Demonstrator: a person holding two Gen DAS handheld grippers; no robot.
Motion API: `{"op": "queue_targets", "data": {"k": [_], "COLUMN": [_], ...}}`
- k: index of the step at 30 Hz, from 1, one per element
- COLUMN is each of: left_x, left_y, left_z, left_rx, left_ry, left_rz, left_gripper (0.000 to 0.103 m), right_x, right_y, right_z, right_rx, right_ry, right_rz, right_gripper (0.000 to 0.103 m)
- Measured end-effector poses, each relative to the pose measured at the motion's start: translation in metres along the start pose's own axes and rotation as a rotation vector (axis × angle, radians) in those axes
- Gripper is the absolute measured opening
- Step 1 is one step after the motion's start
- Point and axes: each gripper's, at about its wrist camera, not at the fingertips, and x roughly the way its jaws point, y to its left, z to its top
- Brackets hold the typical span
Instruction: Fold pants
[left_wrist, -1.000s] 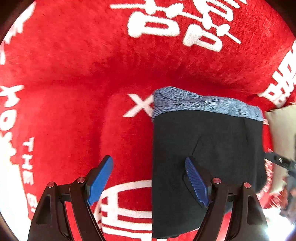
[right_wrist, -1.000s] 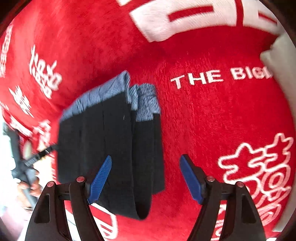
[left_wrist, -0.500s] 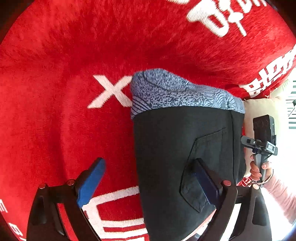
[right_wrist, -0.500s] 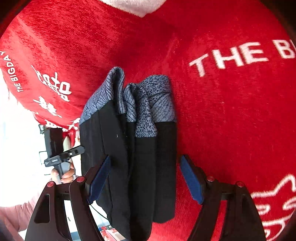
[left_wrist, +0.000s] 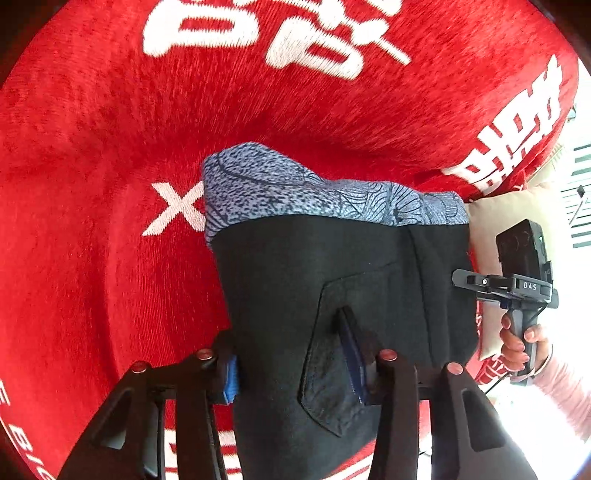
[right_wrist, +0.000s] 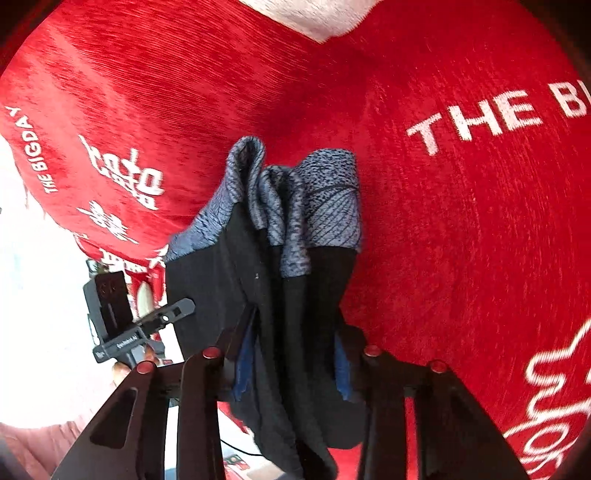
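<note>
The folded black pants (left_wrist: 314, 280) with a blue-grey patterned waistband (left_wrist: 295, 188) hang over the red printed blanket (left_wrist: 110, 147). My left gripper (left_wrist: 291, 358) is shut on the pants near the back pocket. In the right wrist view my right gripper (right_wrist: 291, 358) is shut on the bunched layers of the pants (right_wrist: 291, 280), with the waistband (right_wrist: 325, 199) folded in several layers above. Each gripper's handle shows at the edge of the other's view.
The red blanket (right_wrist: 461, 221) with white lettering fills both views. A cream cushion (left_wrist: 498, 221) lies at the blanket's right edge. The other hand-held gripper with its hand shows at the right of the left wrist view (left_wrist: 524, 295) and at the left of the right wrist view (right_wrist: 122, 321).
Both grippers have closed on the pants; earlier their jaws stood open around the fabric. The pants have risen off the blanket and now hang between the grippers.
</note>
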Motion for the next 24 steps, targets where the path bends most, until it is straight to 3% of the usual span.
{"op": "queue_targets", "data": {"k": [6,16,24], "left_x": [-0.023,-0.063,-0.036], "left_y": [-0.013,-0.016,0.002], "left_z": [-0.018,-0.075,-0.123], "left_rx": [0.012,-0.021,-0.072], "left_ry": [-0.01,-0.018,0.014], "left_rz": [0.004,0.035,0.084], "left_gripper": [0.046,0.046,0.047], "right_x": [-0.016,-0.02,0.002], "right_y": [0.014,0.045,0.031], "right_z": [-0.02,-0.075,-0.112], "right_rx": [-0.001,-0.006,-0.008], "right_ry": [0.001,0.02,0.066], "right_rz": [0.03,0.036,-0.039], "right_gripper": [0.038,0.038,0.038]}}
